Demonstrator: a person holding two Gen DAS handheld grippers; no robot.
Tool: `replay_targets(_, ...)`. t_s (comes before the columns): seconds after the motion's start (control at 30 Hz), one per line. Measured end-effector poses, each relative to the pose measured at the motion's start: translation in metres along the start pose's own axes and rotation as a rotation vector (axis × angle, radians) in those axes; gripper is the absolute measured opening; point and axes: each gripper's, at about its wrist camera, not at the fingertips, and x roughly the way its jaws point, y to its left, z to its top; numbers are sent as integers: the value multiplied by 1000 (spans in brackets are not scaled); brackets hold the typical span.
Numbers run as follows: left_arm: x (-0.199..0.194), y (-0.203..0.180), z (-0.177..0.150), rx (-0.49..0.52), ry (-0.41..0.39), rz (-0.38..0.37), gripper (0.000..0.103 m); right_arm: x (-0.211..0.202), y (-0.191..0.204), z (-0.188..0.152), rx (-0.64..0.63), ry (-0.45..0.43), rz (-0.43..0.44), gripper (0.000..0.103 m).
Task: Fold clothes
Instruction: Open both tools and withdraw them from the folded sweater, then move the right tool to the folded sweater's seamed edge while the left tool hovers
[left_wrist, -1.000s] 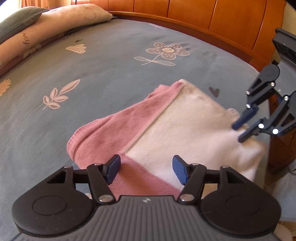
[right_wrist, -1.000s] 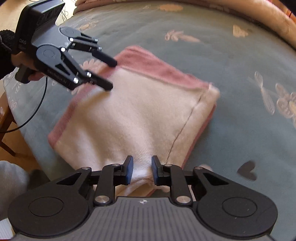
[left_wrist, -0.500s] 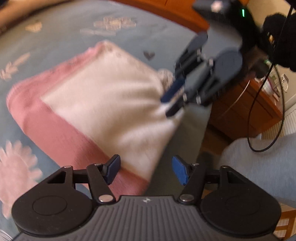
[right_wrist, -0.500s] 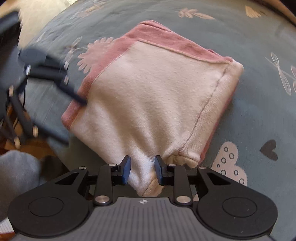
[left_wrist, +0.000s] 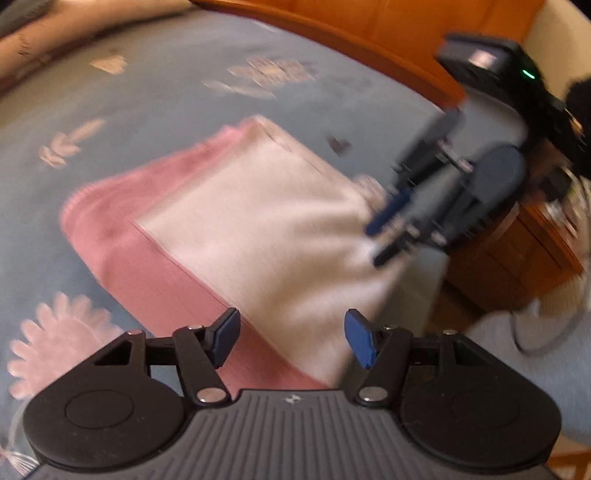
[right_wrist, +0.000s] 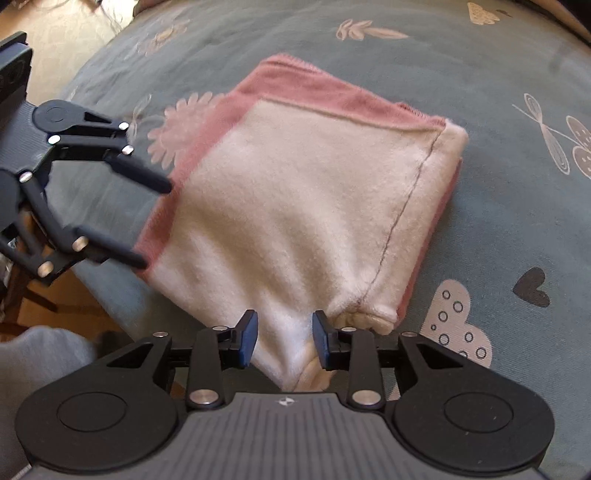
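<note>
A folded pink and cream garment (right_wrist: 303, 206) lies near the bed's edge; it also shows in the left wrist view (left_wrist: 258, 229). My right gripper (right_wrist: 283, 341) has its jaws partly apart around the cream corner, which lies between the pads. It also shows, blurred, in the left wrist view (left_wrist: 384, 240). My left gripper (left_wrist: 291, 341) is open and empty, hovering over the garment's pink edge. It also shows in the right wrist view (right_wrist: 153, 225), jaws wide, just beside the pink border.
The grey-blue bedspread (right_wrist: 498, 206) has flower and heart prints. A wooden headboard (left_wrist: 369, 26) and a wooden bedside cabinet (left_wrist: 517, 266) stand past the bed. The bed edge and floor (right_wrist: 48, 306) lie at the left.
My right gripper's jaws have widened on the cream corner. My left gripper has swung round to the garment's pink side edge, staying open. The garment has stayed flat.
</note>
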Motion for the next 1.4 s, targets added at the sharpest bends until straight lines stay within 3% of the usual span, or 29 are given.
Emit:
replay_targets(0.13,3,19,13,-20,-59,86,63,-19,-1,14,32,-92,9,44)
replay_targets(0.3,19,37,22,-33,-103,153,63,-22,-11,36,26,-216,-111,49)
replay_targets(0.4,31,44,21,-57,-107,154,64,-7,-19,39,35,-230,-144,49)
replay_targets(0.53,36,38,16,18,-106,171,69,10,-25,32,42,-217,-167,49)
replay_targets(0.67,24,45,19,-55,-113,154,69,8,-26,32,90,-220,-172,49)
replay_targets(0.8,17,47,28,-52,-157,188,69,-8,-26,38,95,-283,-192,50)
replay_targets(0.97,33,51,37,-34,-174,215,70,1,-33,58,75,-323,-232,51)
replay_targets(1.1,57,67,34,-127,-113,249,70,23,-43,65,68,-282,-265,55)
replay_targets(1.17,51,72,35,-177,-133,246,70,26,-47,66,78,-287,-246,62)
replay_targets(1.3,27,65,33,-234,-164,276,69,6,-49,63,136,-299,-205,62)
replay_targets(1.4,9,48,21,-237,-203,232,69,-8,-45,49,180,-305,-188,62)
